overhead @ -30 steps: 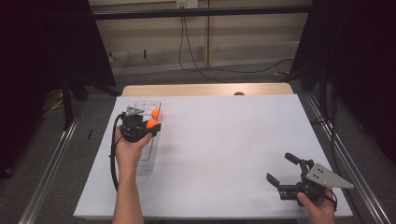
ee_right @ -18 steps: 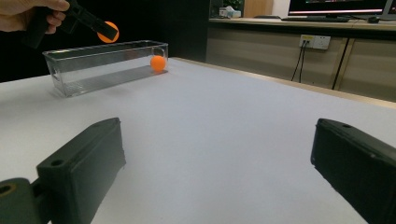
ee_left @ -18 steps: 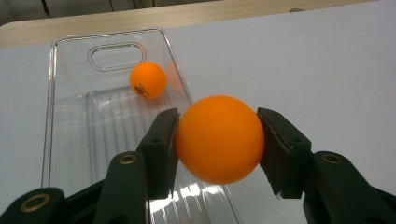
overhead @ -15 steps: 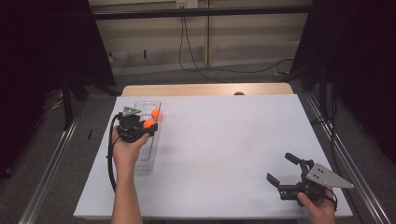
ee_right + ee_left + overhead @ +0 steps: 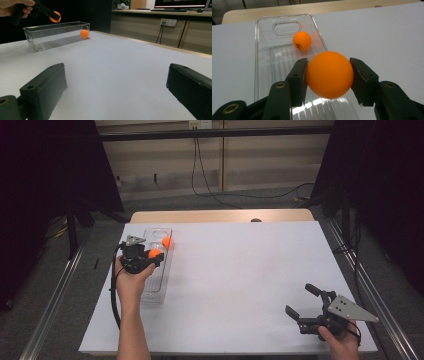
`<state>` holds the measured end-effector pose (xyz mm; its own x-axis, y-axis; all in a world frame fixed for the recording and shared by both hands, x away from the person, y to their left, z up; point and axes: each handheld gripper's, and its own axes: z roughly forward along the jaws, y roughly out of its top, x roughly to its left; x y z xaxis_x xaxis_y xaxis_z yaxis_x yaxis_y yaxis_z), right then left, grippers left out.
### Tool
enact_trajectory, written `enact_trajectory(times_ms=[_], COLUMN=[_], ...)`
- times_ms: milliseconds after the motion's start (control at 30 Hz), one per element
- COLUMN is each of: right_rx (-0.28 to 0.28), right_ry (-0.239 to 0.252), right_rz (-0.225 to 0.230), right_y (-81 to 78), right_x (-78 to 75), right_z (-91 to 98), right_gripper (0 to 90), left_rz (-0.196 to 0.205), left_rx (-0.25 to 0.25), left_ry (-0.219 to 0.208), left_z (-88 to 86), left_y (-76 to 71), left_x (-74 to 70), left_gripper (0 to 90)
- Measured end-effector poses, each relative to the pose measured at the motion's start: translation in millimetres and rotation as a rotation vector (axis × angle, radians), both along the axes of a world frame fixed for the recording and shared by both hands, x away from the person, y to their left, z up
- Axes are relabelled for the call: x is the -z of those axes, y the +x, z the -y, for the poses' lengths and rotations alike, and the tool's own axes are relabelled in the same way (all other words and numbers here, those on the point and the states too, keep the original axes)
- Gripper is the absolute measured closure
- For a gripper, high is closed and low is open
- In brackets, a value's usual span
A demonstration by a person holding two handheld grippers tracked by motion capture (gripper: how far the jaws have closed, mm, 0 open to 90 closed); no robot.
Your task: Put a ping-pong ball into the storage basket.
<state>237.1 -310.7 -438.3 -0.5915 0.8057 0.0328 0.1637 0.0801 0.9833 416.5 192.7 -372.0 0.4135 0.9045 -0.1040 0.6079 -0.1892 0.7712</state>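
Ball (image 5: 329,74) between left claw (image 5: 329,76) pads

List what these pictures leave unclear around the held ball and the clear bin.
- Held orange ball: its sides, in the left gripper view, covered by the left gripper's fingers.
- Print on the ball in the bin: too small to read.
- Clear bin: near end cut off by the bottom edge, left gripper view.
- Bin's near part, high view: hidden under the person's left hand.
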Motion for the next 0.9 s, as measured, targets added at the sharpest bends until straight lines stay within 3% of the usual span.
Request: enact_trajectory(times_ms=[300, 900], right_rx=[0.002, 0.003], right_ry=[0.001, 0.006], right_rz=[0.003, 0.001], right_y=[-0.1, -0.3], right_x=[0.0, -0.2], right_z=[0.2, 0.1], right_gripper=[2.4, 2.3], left_rz=[0.004, -0.005], left_rx=[-0.022, -0.037], left_ry=[0.028, 0.042], left_z=[-3.2, -5.7], left_y=[0.0, 2.4], left_x=[1.6, 8.6], left_gripper=[50.9, 50.9])
